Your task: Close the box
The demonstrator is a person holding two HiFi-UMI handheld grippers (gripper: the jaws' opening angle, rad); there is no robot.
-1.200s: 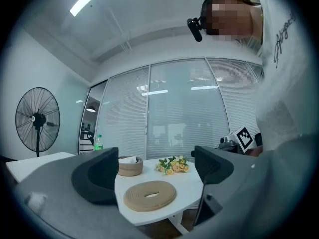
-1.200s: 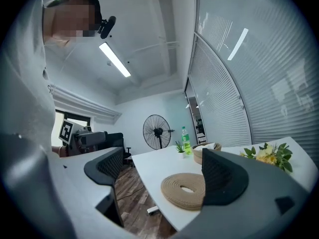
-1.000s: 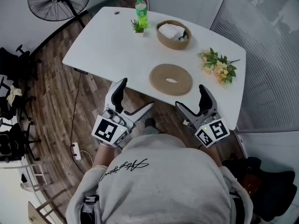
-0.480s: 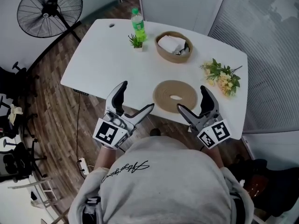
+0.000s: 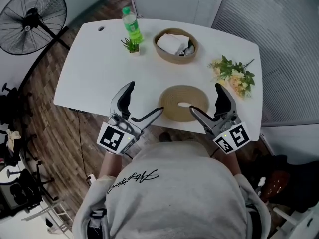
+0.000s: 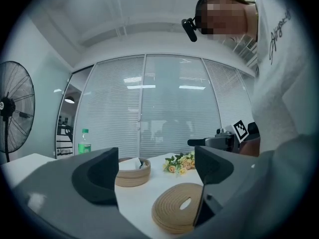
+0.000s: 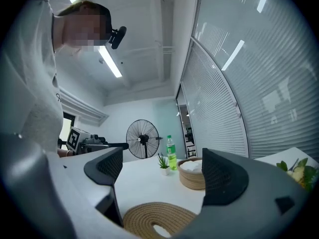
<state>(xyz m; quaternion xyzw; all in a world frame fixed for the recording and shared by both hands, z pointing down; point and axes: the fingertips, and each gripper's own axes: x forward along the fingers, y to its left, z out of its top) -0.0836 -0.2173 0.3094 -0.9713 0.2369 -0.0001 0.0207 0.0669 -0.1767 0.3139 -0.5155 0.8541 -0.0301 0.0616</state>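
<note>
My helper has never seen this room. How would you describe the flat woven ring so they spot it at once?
Start at the white table. Near its front edge, in front of the round basket, lies the flat woven ring. Unlike the basket and the flowers beside it, it is a low tan coil with a hole in its middle.

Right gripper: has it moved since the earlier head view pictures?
Yes. The right gripper has moved forward, nearer the woven ring lying on the table.
</note>
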